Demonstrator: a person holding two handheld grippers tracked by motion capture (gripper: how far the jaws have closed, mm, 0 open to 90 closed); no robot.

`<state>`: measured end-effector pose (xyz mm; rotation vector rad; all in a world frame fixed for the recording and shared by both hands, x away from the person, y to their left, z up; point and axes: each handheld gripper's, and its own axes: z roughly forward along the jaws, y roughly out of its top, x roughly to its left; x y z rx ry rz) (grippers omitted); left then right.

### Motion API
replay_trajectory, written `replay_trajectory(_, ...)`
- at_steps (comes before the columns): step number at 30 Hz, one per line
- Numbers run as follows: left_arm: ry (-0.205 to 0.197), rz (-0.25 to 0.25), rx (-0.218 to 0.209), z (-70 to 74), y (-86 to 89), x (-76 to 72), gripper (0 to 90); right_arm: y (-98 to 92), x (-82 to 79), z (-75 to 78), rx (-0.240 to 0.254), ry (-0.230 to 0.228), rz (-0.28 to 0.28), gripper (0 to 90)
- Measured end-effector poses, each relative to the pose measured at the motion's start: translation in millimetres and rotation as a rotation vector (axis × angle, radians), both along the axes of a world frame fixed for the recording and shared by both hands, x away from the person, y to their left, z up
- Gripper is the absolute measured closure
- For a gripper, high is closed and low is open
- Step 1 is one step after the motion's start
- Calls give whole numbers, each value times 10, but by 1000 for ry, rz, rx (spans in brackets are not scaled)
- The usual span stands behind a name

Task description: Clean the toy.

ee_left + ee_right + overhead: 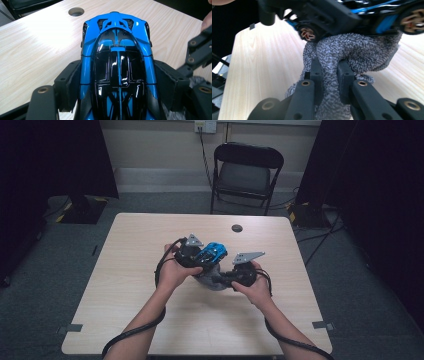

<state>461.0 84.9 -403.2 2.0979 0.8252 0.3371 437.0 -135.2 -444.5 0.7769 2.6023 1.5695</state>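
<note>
The toy car [212,254] sits over the middle of the bench [125,285], between the left gripper [189,254] at nine o'clock and the right gripper [227,279] at four. The cloth [359,52] lies under it. A chair [246,172] stands beyond the bench at twelve o'clock.

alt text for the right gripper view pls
The right gripper pinches a fold of grey speckled cloth between its two black jaws, pressing it up against the underside of a blue and black toy car. One of the car's wheels shows just above the cloth, and the light wooden table lies behind.
</note>
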Motion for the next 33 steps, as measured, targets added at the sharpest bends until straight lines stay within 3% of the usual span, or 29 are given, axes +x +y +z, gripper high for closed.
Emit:
replay_trajectory(6, 11, 8, -14, -10, -12, 17, 283, 91, -72, -41, -3, -9, 58, 780)
replay_trajectory(12, -3, 20, -21, 31, -3, 34, 283, 179, -151, -87, -36, 2, 125, 779)
replay_trajectory(15, -7, 25, -24, 56, 9, 34, 283, 170, -165, -93, -55, 2, 125, 779)
replay_trajectory(20, -16, 27, -20, 115, 44, 3, 283, -65, -84, -94, -71, 8, 42, 779)
replay_trajectory(24, -17, 27, -22, 120, 58, -7, 283, -281, 4, -53, -80, 2, -57, 779)
replay_trajectory(30, -21, 19, -15, 129, 72, -39, 283, -610, 141, -9, -72, 9, -192, 779)
replay_trajectory(33, -23, 16, -15, 138, 67, -56, 283, -719, 184, 12, -66, 4, -230, 779)
